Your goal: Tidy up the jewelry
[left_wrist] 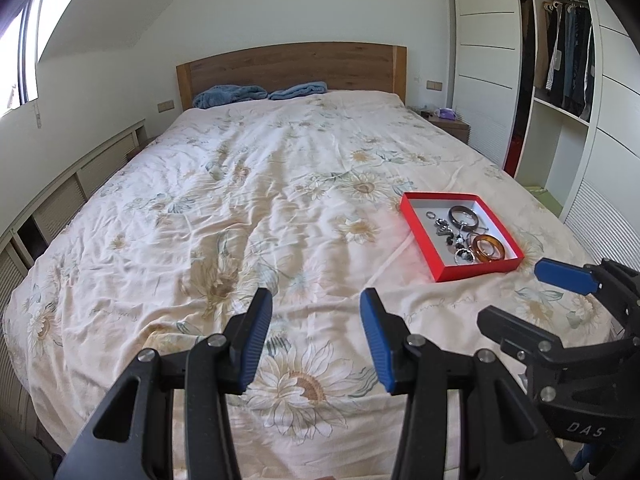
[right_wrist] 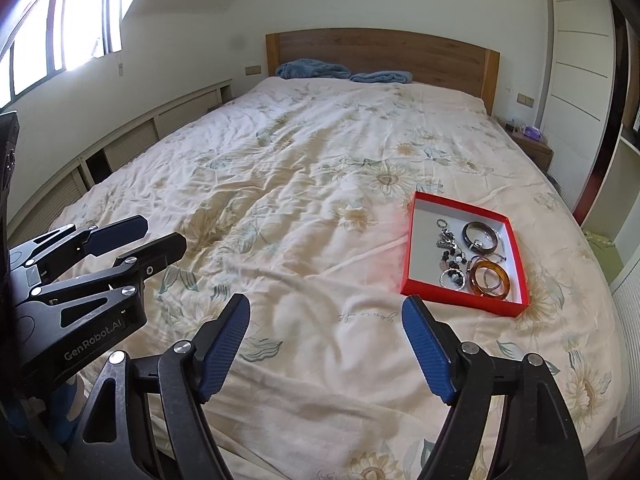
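Red box [right_wrist: 416,248] holding jewelry [right_wrist: 472,258] is lying on the bed [right_wrist: 280,168], ahead-right of both empty, open-jawed grippers, long axis running away, right gripper [right_wrist: 326,346] being nearer than left gripper [left_wrist: 316,340].

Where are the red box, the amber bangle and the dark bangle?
red box [right_wrist: 456,298]: right wrist view, on its near red wall.
amber bangle [right_wrist: 476,287]: right wrist view, on its near-left rim.
dark bangle [left_wrist: 454,218]: left wrist view, on its left rim.

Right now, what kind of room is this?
Most likely a bedroom: a large bed with a wooden headboard, and an open wardrobe with hanging clothes beside it.
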Demonstrator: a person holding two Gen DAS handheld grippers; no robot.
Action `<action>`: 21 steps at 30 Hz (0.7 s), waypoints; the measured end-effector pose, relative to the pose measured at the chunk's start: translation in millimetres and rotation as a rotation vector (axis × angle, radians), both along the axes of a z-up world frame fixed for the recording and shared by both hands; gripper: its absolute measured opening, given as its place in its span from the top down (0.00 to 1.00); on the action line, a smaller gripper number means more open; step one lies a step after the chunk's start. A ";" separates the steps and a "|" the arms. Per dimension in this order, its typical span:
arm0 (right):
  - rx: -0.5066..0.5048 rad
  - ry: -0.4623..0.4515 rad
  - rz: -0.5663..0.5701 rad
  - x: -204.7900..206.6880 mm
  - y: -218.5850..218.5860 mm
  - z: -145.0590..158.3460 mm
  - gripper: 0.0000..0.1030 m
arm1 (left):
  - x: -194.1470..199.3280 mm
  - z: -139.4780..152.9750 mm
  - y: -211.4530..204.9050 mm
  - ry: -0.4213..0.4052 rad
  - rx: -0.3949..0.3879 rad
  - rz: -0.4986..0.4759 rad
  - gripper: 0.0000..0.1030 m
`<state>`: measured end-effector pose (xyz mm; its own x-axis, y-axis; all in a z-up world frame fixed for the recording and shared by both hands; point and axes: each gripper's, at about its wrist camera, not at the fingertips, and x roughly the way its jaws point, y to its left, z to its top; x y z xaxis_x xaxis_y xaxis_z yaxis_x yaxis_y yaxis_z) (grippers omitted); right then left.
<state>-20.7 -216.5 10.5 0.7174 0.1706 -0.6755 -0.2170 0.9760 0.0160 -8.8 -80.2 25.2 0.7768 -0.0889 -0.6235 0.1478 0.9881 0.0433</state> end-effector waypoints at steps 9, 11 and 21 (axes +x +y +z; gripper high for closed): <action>0.006 -0.021 -0.024 -18.3 -4.8 3.5 0.18 | -14.9 3.5 -1.2 -0.013 -0.001 -0.002 0.57; 0.006 -0.020 -0.029 -20.0 -5.9 3.8 0.17 | -16.9 4.5 -1.3 -0.011 -0.008 -0.004 0.57; 0.006 -0.008 -0.080 -19.6 -18.2 -6.7 0.00 | -15.1 2.2 -0.1 0.010 -0.013 0.011 0.49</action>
<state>-40.3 -234.7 3.8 0.7342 0.1165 -0.6688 -0.1383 0.9902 0.0207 -23.9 -80.3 27.4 0.7717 -0.0879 -0.6299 0.1368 0.9902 0.0294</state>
